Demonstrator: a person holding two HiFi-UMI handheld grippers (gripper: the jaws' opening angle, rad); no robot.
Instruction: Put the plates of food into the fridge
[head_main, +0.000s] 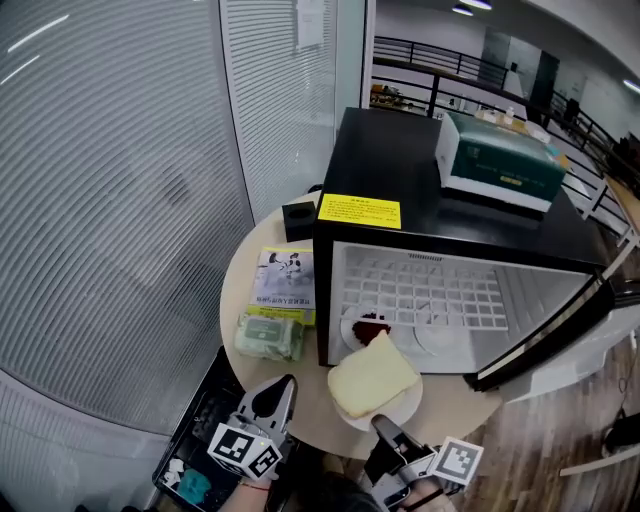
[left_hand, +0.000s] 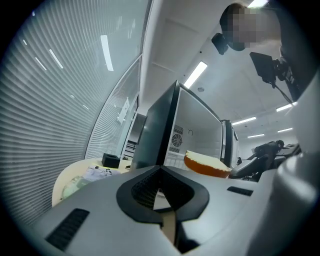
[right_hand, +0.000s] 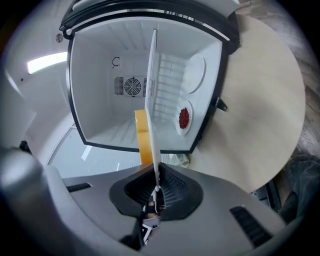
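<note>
Right gripper holds bread plate before fridge; red-food plate inside.

My right hand-held gripper: matt grey plastic. The fridge: glossy black shell, smooth white plastic liner. The plate: smooth white. The worktop: matt beige.

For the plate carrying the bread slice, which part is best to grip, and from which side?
Take the plate by its near rim, from the person's side, one jaw above, one below. The bread slice covers most of it, leaving only that thin edge free; the right gripper is shut there.
</note>
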